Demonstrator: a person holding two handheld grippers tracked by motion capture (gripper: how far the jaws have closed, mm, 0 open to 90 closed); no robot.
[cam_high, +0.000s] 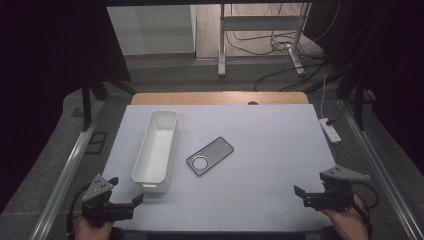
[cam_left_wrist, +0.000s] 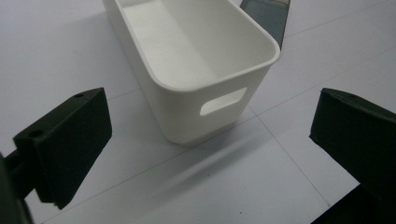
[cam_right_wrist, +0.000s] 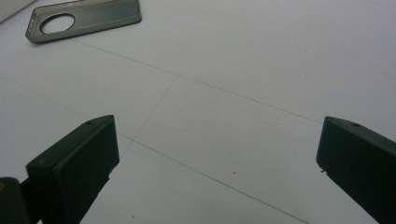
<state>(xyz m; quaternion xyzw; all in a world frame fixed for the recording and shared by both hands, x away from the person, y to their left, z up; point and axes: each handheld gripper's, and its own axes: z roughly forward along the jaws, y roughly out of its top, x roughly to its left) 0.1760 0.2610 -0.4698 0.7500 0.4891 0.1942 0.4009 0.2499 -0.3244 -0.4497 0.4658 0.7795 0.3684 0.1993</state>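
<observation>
An empty long white bin (cam_high: 155, 146) lies lengthwise on the left of the white table top (cam_high: 270, 150). Right of it, a grey phone case (cam_high: 210, 156) with a round camera hole lies flat. My left gripper (cam_high: 126, 191) is open at the near left corner, just short of the bin's near end. In the left gripper view the bin (cam_left_wrist: 196, 70) with its handle slot stands ahead of the spread jaws, and the case (cam_left_wrist: 268, 16) peeks out behind it. My right gripper (cam_high: 302, 197) is open and holds nothing at the near right. The case (cam_right_wrist: 84, 18) lies far ahead to its left.
A white power strip (cam_high: 330, 130) lies by the table's right edge. A wooden strip (cam_high: 220, 98) runs along the far edge. Beyond it a metal stand (cam_high: 260, 35) and cables (cam_high: 280, 45) are on the floor. Metal rails (cam_high: 75, 160) flank both sides.
</observation>
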